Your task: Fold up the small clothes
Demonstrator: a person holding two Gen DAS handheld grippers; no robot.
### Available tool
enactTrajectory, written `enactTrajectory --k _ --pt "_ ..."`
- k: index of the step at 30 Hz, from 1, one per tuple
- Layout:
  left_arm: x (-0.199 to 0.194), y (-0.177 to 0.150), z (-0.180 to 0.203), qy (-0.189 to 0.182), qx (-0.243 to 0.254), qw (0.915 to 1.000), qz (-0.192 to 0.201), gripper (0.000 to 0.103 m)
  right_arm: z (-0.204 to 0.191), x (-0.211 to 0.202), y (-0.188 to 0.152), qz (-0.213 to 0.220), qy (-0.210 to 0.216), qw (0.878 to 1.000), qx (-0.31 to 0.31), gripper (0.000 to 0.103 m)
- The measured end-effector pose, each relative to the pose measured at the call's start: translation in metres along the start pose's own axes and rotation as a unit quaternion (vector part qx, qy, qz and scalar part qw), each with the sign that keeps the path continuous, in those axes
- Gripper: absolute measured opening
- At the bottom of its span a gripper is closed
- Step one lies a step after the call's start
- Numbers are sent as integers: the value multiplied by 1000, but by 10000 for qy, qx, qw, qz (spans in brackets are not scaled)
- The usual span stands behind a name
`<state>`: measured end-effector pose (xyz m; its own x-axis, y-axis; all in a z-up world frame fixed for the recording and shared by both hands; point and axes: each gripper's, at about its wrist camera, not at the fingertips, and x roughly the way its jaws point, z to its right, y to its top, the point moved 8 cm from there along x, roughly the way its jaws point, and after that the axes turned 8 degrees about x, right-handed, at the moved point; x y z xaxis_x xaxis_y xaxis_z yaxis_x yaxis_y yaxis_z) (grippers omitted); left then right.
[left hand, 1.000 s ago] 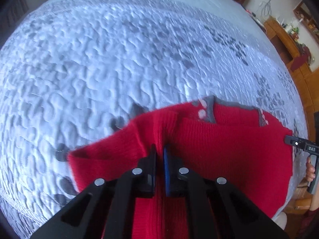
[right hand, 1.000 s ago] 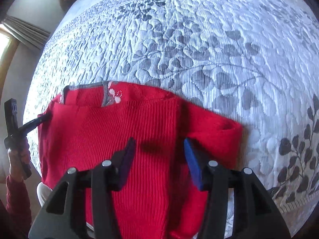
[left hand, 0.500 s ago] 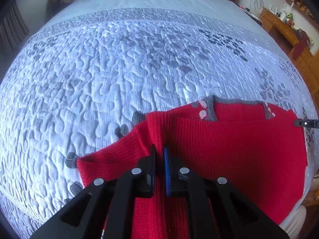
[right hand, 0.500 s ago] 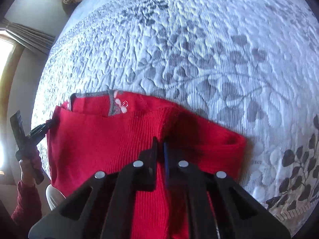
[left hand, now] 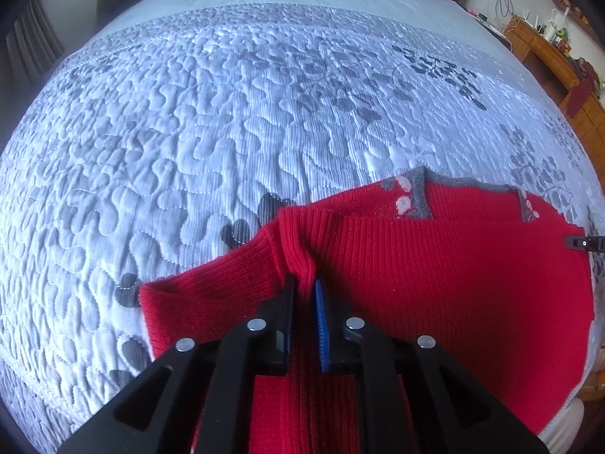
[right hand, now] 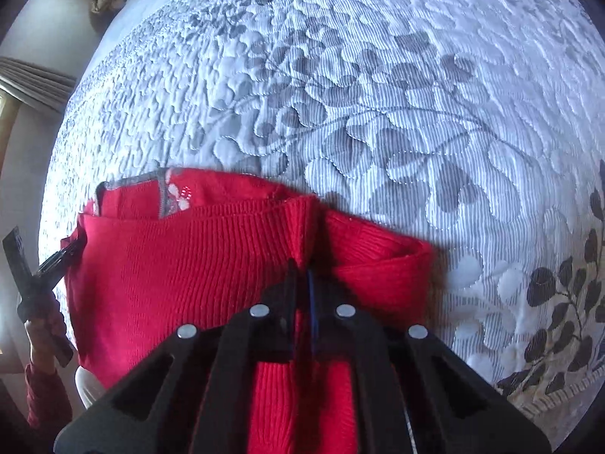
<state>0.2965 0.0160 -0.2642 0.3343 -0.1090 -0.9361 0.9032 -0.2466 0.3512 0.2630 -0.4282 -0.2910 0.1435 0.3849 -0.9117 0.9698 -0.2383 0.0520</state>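
I have a red sweater (left hand: 435,283) lying at the near edge of the bed (left hand: 227,132), close to the side where I stand. My left gripper (left hand: 302,302) pinches a raised ridge of red knit near one shoulder, and its fingers are just starting to loosen, with the cloth between them and the pads touching it. My right gripper (right hand: 301,283) pinches the same kind of ridge by the other shoulder, and its fingers are easing apart too, cloth between them. I think I am about to fold the sides in. To do it well, I should squeeze tight again so the knit does not slip, lift both ridges together, and bring them over evenly so the sleeves lie flat with no bumps. The left camera shows a wooden cabinet (left hand: 556,56) past the far corner of the bed, and only the tip of the other tool. The right camera shows my left hand (right hand: 36,344) and red cuff holding its tool at the sweater's side, plus a curtain (right hand: 34,83).
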Motion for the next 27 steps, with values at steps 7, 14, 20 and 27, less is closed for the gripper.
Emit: enactTrajectory --k 7,14,20,27 --pt "-77 -7 23 42 53 9992 382 42 -8 -71 -44 444 -126 9983 -354 38" --pt "-72 -34 84 -334 182 9992 141 46 13 -68 -103 149 -252 9995 -125 54" --pt "-49 -51 106 -201 272 9994 -64 46 28 -49 -119 -6 33 9998 195 60" --pt "-30 -55 102 -245 241 9992 -195 47 32 -32 -118 -93 219 9988 430 60"
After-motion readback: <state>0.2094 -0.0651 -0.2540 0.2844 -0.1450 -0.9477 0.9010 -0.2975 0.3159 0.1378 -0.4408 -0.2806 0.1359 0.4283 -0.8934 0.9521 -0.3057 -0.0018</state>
